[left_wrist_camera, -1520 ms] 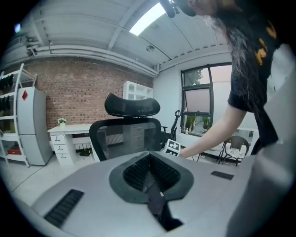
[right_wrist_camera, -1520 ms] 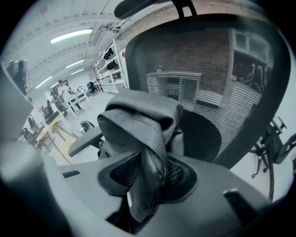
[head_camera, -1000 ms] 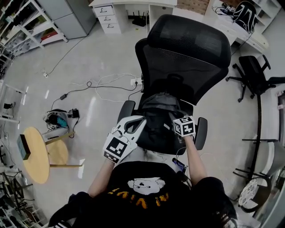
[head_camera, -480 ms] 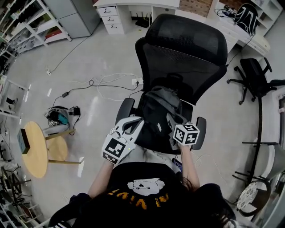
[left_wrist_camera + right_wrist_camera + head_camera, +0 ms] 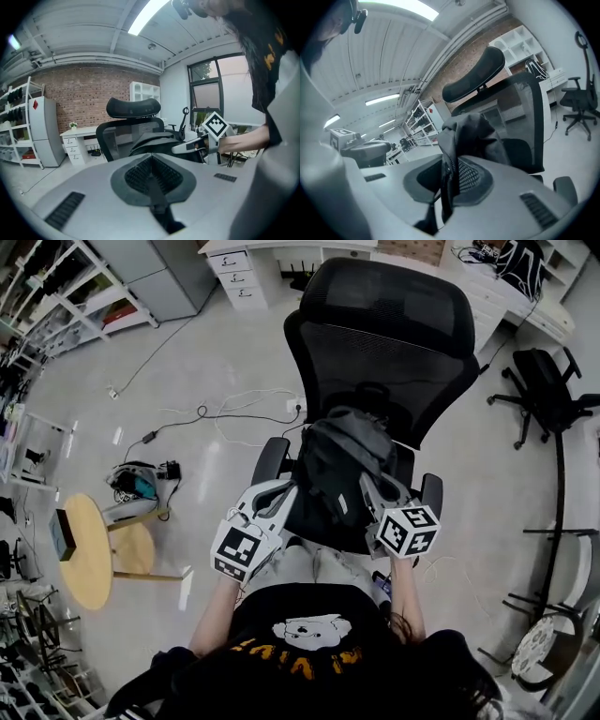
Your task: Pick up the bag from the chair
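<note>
Holds the left gripper [image 5: 279,493] nearest, low at the seat's front and just left of the bag [image 5: 342,460], jaws pressed together with nothing between them. Clamps the right gripper [image 5: 368,486] tight on a fold of that dark grey bag, now pulled upward, its top riding higher against the backrest of the chair [image 5: 394,329] than a second ago, when slumped low on the cushion. Farther off, shows loose cables [image 5: 225,413] on the pale floor and white drawers [image 5: 234,273] beyond, both as before.
</note>
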`<state>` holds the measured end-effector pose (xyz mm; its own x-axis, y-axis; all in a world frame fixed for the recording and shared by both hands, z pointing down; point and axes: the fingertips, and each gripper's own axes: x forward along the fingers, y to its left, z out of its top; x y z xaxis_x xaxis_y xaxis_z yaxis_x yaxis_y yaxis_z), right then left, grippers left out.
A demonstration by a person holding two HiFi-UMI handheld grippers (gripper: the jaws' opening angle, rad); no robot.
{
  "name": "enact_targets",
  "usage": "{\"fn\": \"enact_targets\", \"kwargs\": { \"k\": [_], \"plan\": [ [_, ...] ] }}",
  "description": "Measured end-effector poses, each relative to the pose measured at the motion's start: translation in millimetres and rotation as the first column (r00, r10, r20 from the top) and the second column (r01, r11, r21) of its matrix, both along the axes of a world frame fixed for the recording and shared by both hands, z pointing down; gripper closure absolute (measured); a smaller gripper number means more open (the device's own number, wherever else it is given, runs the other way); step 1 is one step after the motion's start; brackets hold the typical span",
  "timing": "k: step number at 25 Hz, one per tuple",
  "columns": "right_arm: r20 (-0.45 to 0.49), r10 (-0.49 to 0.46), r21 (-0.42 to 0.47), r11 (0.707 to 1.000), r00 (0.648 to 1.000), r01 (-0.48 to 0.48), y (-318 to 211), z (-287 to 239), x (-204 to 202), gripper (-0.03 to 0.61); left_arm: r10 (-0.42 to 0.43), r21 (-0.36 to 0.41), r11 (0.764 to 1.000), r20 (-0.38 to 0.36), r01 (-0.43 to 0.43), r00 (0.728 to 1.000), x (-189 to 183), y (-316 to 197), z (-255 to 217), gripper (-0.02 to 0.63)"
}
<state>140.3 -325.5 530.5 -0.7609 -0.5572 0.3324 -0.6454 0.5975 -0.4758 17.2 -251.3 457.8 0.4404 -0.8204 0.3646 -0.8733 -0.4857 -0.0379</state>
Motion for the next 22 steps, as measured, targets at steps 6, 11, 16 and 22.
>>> {"fn": "enact_targets", "kwargs": {
  "k": [6,11,16,22],
  "plan": [
    [0.008,0.007,0.017,1.0,1.0,-0.007,19.4,-17.1,6.2,0.547,0.005,0.006,1.0,0.001,-0.005,1.0,2.0,0.8,-2.4,0.606],
    [0.007,0.037,0.015,0.999,0.999,-0.037,37.7,-24.9,9.7,0.548,0.015,0.02,1.0,-0.007,-0.015,1.0,-3.2,13.0,-5.7,0.606],
    [0.013,0.091,0.017,0.996,0.996,-0.092,66.2,-32.3,6.0,0.548,0.029,0.026,0.999,-0.014,-0.029,0.999,-20.5,38.5,-4.2,0.606],
    [0.022,0.148,0.041,0.988,0.989,-0.148,105.6,-50.7,-3.6,0.548,0.069,0.053,0.996,-0.032,-0.067,0.997,-37.6,77.6,-12.0,0.606]
  ]
}}
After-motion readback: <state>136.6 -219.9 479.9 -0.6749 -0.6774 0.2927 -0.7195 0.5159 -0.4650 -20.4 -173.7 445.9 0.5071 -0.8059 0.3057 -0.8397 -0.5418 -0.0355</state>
